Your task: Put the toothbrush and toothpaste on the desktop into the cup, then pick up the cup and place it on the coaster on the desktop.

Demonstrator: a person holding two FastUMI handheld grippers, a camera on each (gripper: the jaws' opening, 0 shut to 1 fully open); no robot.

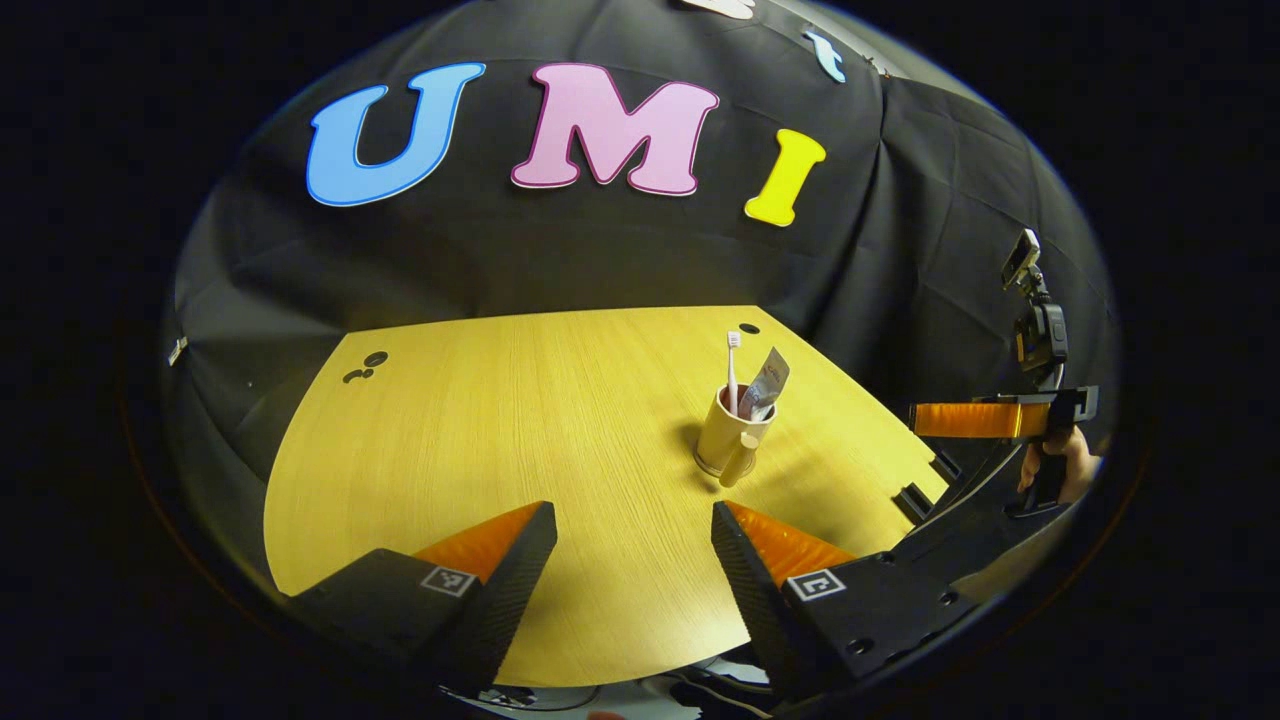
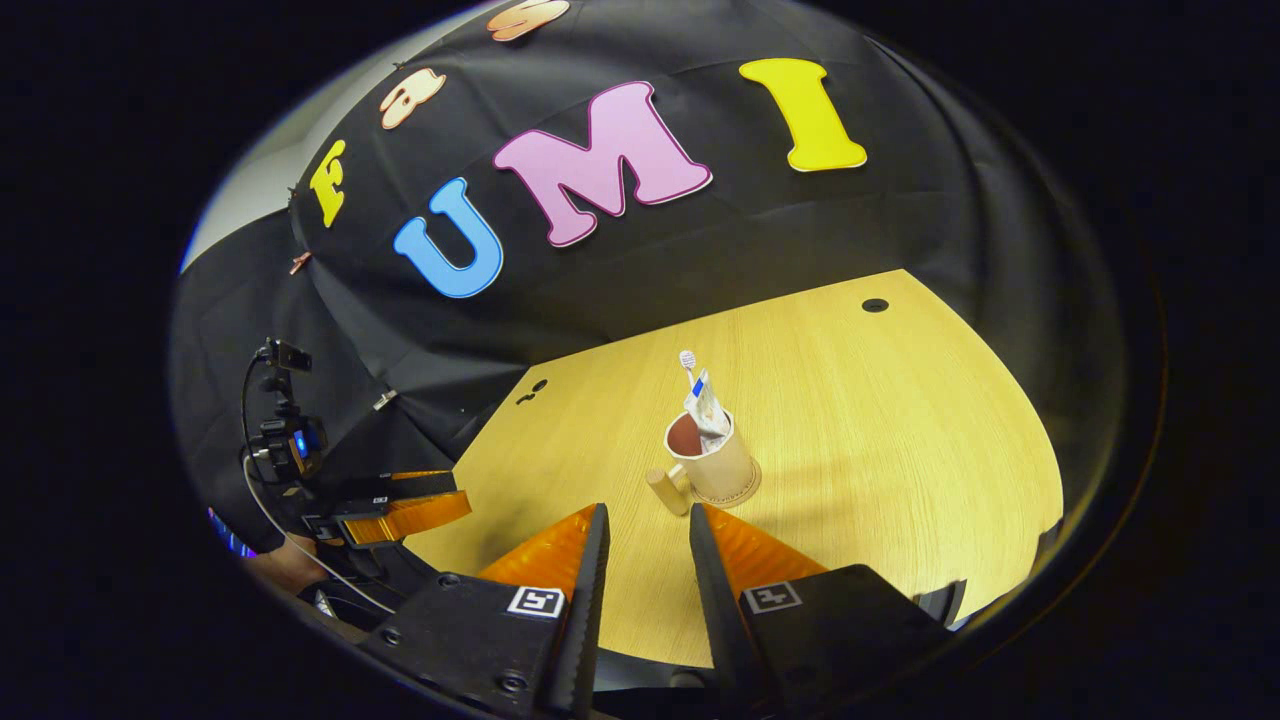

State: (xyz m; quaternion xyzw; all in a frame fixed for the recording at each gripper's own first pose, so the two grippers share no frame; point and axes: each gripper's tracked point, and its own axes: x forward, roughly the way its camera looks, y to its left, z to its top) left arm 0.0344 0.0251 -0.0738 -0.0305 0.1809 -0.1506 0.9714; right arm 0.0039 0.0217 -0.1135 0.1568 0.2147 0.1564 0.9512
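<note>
Left gripper (image 1: 633, 520): jaws spread wide, nothing between them, held above the near edge of the desktop (image 1: 480, 440). Right gripper (image 2: 646, 520): jaws parted by a narrow gap, nothing gripped, also above the near edge; in the left gripper view it shows at the desktop's right edge, held by a hand (image 1: 1075, 462).

Cup (image 1: 730, 432): upright on the desktop, toward the far right portion in the left gripper view, roughly mid-surface in the right gripper view, well inside all edges. Its handle (image 2: 668, 490) points toward the near edge. Toothbrush (image 1: 733, 372) stands in the cup, bristle end up. Toothpaste (image 1: 768, 385) stands beside it in the same cup, leaning on the rim.

A ring at the cup's base may be the coaster; I cannot tell
</note>
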